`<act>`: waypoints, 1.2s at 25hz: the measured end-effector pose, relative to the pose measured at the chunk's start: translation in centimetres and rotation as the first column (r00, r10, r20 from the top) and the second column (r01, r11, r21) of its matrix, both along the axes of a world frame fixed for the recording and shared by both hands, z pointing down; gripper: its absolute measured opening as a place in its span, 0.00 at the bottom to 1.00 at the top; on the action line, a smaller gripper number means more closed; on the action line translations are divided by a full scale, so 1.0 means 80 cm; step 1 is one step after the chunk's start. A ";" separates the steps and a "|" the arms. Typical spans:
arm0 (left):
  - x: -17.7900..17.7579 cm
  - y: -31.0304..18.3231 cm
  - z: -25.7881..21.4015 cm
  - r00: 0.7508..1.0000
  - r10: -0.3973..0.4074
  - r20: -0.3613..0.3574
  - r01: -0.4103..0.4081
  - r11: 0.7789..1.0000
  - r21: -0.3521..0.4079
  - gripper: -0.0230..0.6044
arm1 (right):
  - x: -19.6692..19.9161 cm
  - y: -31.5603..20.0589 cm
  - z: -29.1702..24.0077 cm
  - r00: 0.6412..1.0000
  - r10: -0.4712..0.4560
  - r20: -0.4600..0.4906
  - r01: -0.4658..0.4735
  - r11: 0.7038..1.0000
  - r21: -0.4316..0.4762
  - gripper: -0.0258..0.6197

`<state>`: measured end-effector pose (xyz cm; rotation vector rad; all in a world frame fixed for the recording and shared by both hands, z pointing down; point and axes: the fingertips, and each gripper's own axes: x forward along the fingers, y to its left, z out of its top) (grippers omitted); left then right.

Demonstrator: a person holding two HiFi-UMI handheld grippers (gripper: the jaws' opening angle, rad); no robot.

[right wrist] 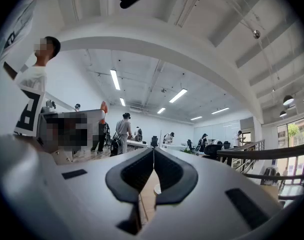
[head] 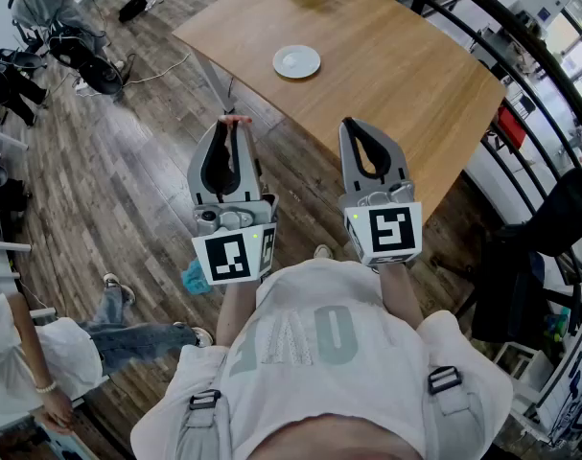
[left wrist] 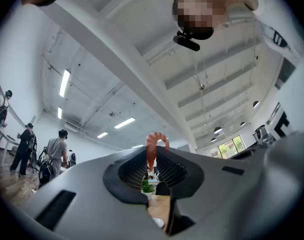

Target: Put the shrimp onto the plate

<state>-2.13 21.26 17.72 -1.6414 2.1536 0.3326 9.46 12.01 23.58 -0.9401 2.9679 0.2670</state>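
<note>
Slippage is the main worry: the left gripper (head: 231,130) is clamped on the shrimp (left wrist: 153,140) by only a thin stretch near the jaw tips. The curled end pokes out beyond them, so a jolt in transit could drop it onto the wooden floor (head: 128,142). The plate (head: 296,61) sits well apart, out on the table (head: 406,84), so letting go short of its rim would miss, and the right gripper (head: 358,127), jaws together on nothing, gives no backup.
</note>
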 end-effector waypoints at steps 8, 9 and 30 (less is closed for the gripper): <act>0.002 -0.013 0.003 1.000 -0.006 0.006 0.006 1.000 0.000 0.13 | 0.006 -0.018 0.004 1.000 0.004 -0.003 -0.004 1.000 0.021 0.07; 0.002 -0.014 0.003 1.000 -0.007 0.006 0.007 1.000 0.000 0.13 | 0.005 -0.020 0.004 1.000 0.006 -0.006 -0.006 1.000 0.018 0.07; -0.025 -0.017 0.031 0.992 -0.129 -0.007 0.128 0.988 -0.083 0.13 | 0.007 -0.041 0.046 0.995 -0.100 -0.007 0.099 0.993 -0.066 0.07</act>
